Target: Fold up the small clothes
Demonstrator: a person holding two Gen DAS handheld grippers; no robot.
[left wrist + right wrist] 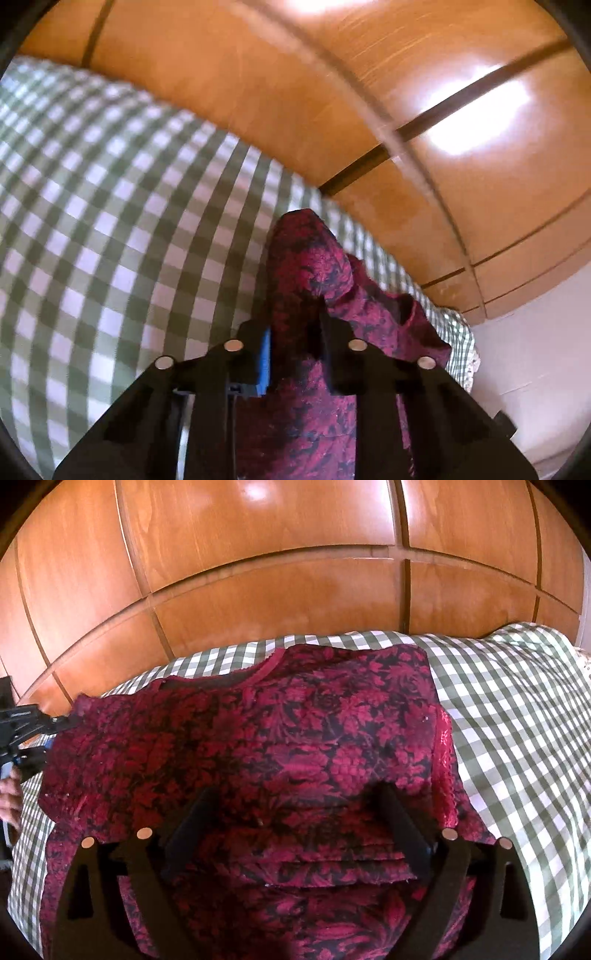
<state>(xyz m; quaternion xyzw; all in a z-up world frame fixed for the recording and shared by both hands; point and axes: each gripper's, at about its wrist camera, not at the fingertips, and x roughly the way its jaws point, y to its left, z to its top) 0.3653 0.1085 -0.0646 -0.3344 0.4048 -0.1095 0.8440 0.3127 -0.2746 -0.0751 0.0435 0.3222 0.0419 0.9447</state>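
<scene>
A dark red top with a black floral print [295, 731] lies spread on a green and white checked cloth [517, 738], its neckline toward the far edge. My right gripper [295, 808] hovers over the middle of the top, jaws wide open, with nothing pinched. My left gripper [293, 326] is shut on a bunched fold of the same top [306, 266], which stands up between its fingers. In the right wrist view the left gripper [40, 734] holds the top's far left corner.
Orange wooden panelling [280, 583] rises right behind the far edge of the checked cloth [92, 221]. A person's hand [9, 797] shows at the left edge. A pale surface [524, 354] lies beyond the cloth's corner.
</scene>
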